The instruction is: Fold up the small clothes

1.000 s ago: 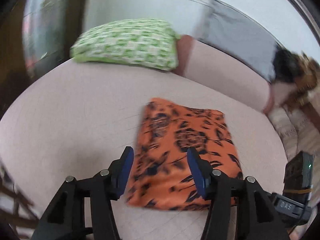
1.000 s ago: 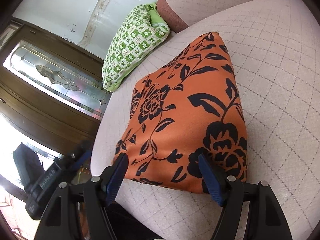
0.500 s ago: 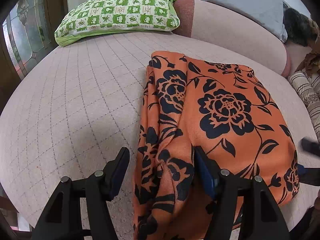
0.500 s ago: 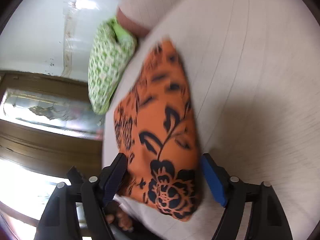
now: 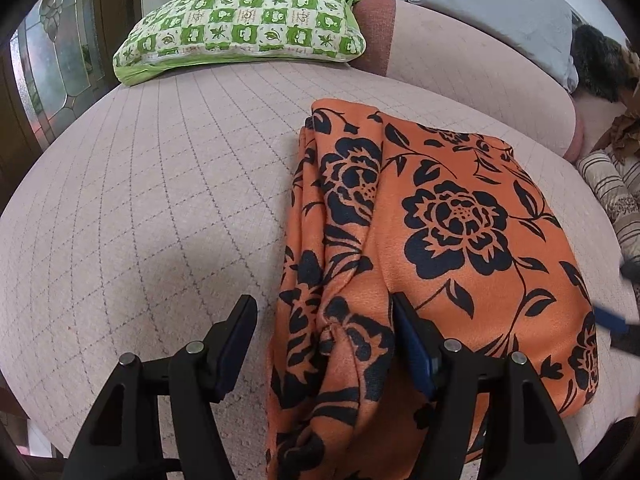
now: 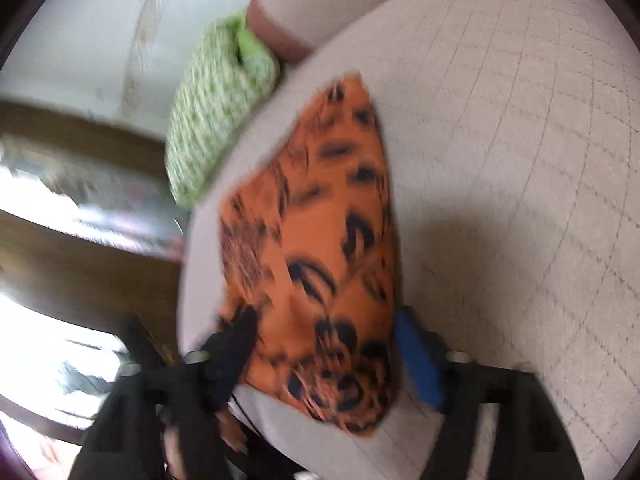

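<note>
Both grippers gape wide around the orange cloth (image 5: 448,240).

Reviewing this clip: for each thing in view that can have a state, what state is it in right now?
Orange floral garment: folded, lying on the sofa seat, left edge bunched in layers.
Left gripper: open, fingers straddling the garment's bunched near edge.
Right gripper: open, fingers either side of the garment's near corner; view blurred.
Green checked pillow: lying flat at the seat's far end.
</note>
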`<state>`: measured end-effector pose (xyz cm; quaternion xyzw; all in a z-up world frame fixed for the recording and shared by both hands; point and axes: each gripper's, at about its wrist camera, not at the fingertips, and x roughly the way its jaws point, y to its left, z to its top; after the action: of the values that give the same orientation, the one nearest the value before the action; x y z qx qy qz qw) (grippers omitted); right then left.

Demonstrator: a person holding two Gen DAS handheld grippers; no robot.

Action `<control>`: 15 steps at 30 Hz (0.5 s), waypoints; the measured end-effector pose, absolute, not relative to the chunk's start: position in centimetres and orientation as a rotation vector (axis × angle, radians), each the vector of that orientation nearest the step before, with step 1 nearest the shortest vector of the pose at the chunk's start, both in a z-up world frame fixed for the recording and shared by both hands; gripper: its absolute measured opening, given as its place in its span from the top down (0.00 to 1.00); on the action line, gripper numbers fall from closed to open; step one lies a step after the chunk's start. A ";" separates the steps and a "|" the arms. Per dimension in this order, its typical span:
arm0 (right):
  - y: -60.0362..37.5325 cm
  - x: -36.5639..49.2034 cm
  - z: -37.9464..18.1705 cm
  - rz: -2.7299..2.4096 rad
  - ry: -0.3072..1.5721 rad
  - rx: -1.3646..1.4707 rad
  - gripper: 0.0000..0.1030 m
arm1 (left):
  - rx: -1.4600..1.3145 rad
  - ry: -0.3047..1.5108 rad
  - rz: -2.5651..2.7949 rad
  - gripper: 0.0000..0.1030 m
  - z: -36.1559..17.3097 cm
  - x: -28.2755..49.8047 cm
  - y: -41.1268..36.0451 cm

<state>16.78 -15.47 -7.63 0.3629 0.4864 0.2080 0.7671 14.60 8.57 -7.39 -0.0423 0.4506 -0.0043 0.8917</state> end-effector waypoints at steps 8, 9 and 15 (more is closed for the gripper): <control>-13.3 22.5 -9.5 0.435 1.121 0.725 0.62 | -0.112 0.937 -0.021 0.32 -7.7 14.6 9.3; -12.9 21.8 -8.9 0.415 1.105 0.648 0.67 | -0.110 0.934 -0.021 0.31 -7.8 14.6 9.3; -11.7 21.3 -8.6 0.341 1.106 0.472 0.67 | -0.115 0.932 -0.021 0.31 -7.8 14.4 9.5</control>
<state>21.34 -11.72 -8.62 0.2208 0.5177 0.1598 0.8110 14.42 9.54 -7.79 -0.0556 0.4489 -0.0101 0.8918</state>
